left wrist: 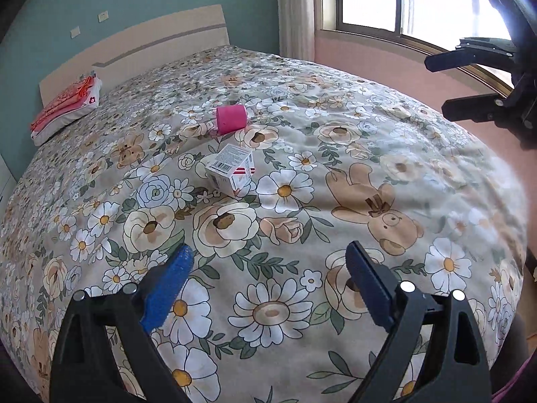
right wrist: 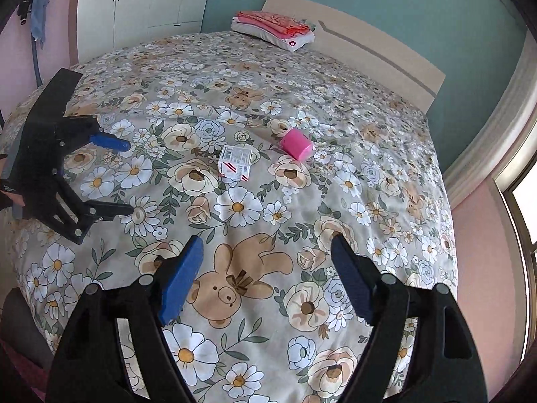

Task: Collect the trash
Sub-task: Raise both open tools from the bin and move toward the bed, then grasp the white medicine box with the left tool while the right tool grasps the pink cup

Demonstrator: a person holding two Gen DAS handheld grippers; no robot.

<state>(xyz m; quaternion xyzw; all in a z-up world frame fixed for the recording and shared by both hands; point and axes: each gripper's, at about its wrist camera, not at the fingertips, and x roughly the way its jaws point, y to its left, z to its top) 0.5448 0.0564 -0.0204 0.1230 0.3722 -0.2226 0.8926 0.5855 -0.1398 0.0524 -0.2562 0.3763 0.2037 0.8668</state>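
Note:
A small white carton with a barcode (left wrist: 231,171) (right wrist: 236,163) lies on the floral bedspread (left wrist: 335,174) (right wrist: 302,221) near the bed's middle. Just beyond it a pink cylinder (left wrist: 231,119) (right wrist: 297,147) lies on its side. My left gripper (left wrist: 270,252) (right wrist: 129,177) hovers over the near part of the bed, open, with nothing between its blue pads. My right gripper (right wrist: 266,243) (left wrist: 439,85) is also open and empty, off to the right of the left one. Both stand well short of the carton.
A folded pink and white pile of bedding (left wrist: 67,107) (right wrist: 278,28) rests by the wooden headboard (left wrist: 151,40). A window (left wrist: 402,0) and curtain line one side; white wardrobes (right wrist: 144,3) stand on the other. A pink wall runs below the window.

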